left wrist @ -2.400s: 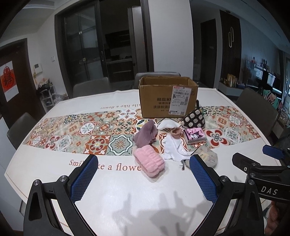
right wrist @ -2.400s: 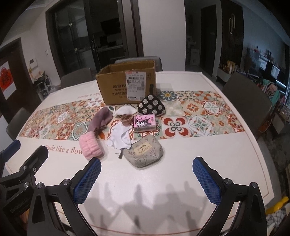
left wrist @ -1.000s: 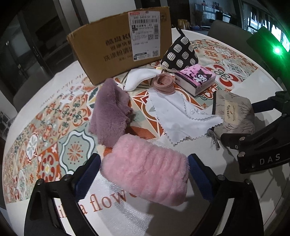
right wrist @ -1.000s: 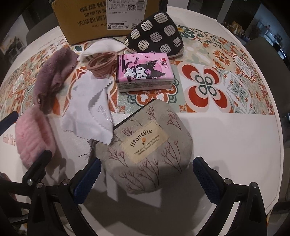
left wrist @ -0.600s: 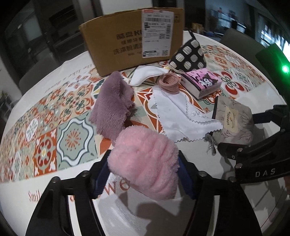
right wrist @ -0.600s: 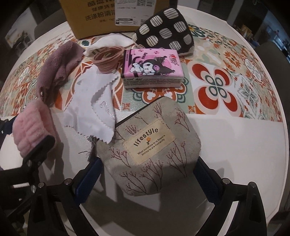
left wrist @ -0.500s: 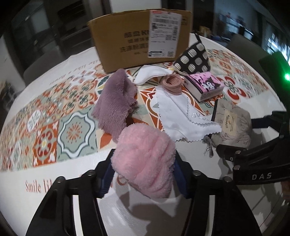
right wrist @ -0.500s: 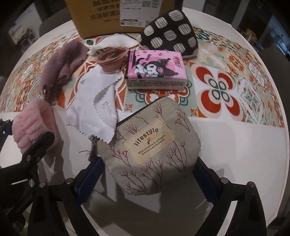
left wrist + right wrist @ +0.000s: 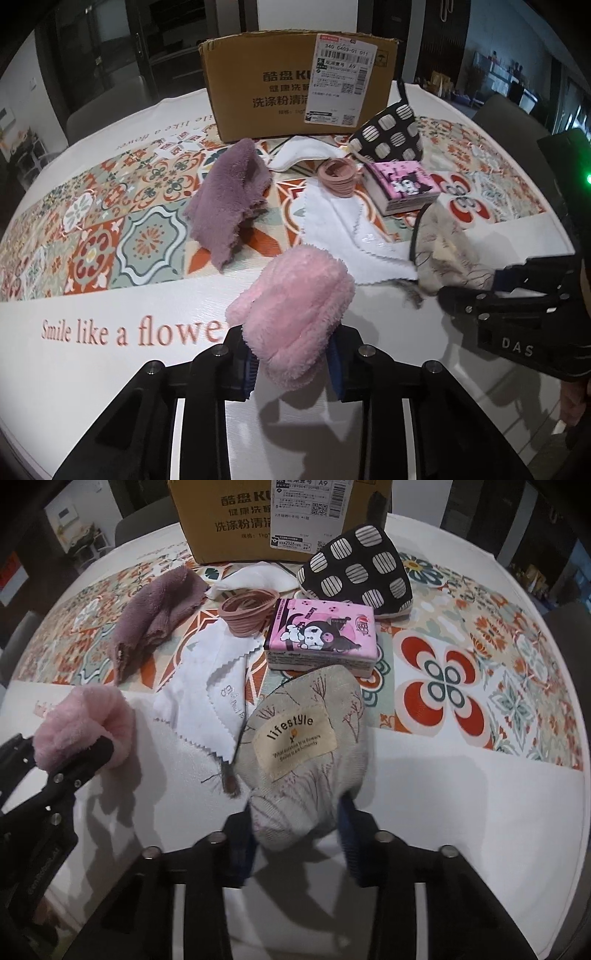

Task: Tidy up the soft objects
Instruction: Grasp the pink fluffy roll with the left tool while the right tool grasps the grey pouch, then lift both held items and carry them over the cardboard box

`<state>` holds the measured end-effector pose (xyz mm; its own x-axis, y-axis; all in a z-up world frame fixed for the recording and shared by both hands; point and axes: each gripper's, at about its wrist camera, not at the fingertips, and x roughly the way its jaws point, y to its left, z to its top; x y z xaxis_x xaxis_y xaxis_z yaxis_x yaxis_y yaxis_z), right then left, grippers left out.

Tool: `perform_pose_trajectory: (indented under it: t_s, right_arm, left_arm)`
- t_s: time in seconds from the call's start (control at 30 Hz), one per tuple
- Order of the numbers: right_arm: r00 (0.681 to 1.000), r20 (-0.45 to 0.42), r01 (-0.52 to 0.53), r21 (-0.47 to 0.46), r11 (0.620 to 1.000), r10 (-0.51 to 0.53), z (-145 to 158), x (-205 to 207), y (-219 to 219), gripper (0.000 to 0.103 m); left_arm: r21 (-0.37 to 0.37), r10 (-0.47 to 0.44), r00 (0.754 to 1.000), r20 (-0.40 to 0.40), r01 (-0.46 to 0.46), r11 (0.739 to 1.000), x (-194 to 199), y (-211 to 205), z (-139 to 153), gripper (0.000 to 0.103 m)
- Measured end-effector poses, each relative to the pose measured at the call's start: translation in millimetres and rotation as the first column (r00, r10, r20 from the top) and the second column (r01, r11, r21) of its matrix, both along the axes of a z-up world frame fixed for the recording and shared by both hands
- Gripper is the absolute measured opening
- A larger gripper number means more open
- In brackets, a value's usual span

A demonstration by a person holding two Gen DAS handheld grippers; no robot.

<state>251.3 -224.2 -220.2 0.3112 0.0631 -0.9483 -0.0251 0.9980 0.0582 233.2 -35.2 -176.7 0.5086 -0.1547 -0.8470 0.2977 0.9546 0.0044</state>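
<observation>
Pink fluffy cloth (image 9: 295,314) pinched in left gripper (image 9: 291,363) fingers; grey pouch (image 9: 303,753) squeezed in right gripper (image 9: 299,834), apparently lifted off worktop (image 9: 110,369). Cardboard box (image 9: 295,81) far.

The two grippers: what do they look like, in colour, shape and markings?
Both the left gripper and the right gripper have matte black angular frames with silver screw heads and blue ribbed pads on the jaws. Seen from the left wrist, the right one carries white letters "DAS" and a green light.
</observation>
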Motion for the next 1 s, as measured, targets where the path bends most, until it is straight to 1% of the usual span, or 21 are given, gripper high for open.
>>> perform_pose_trajectory:
  t_s: [0.03,0.17,0.33,0.5,0.63,0.83,1.0]
  right_arm:
    - [1.000,-0.006,0.004,0.019,1.000,-0.004,0,-1,-2,0.032]
    - [1.000,-0.014,0.015,0.061,0.998,-0.014,4,-7,-8,0.030]
    - [1.000,0.019,0.019,0.067,0.998,-0.021,21,-17,-12,0.030]
    - [0.995,0.098,0.017,0.062,0.998,-0.023,51,-26,-14,0.030]
    - [0.984,0.175,0.009,0.056,0.998,-0.019,78,-29,-15,0.030]
    - [0.960,0.278,0.001,0.061,0.998,-0.018,114,-24,-12,0.030]
    - [0.933,0.359,-0.010,0.075,0.997,-0.017,142,-15,-8,0.030]
  left_arm:
    - [-0.011,0.002,1.000,-0.002,-0.002,1.000,-1,-1,1,0.030]
    - [-0.033,0.004,1.000,0.002,-0.004,0.999,-6,-5,7,0.029]
    - [-0.063,-0.003,0.999,0.042,0.006,0.998,-12,-11,26,0.029]
    - [-0.085,-0.009,0.994,0.106,0.018,0.996,-15,-13,53,0.029]
    - [-0.097,-0.010,0.987,0.161,0.026,0.995,-14,-12,77,0.029]
    - [-0.118,-0.003,0.970,0.245,0.033,0.993,-6,-10,113,0.029]
    - [-0.126,0.006,0.953,0.302,0.034,0.991,4,-8,138,0.029]
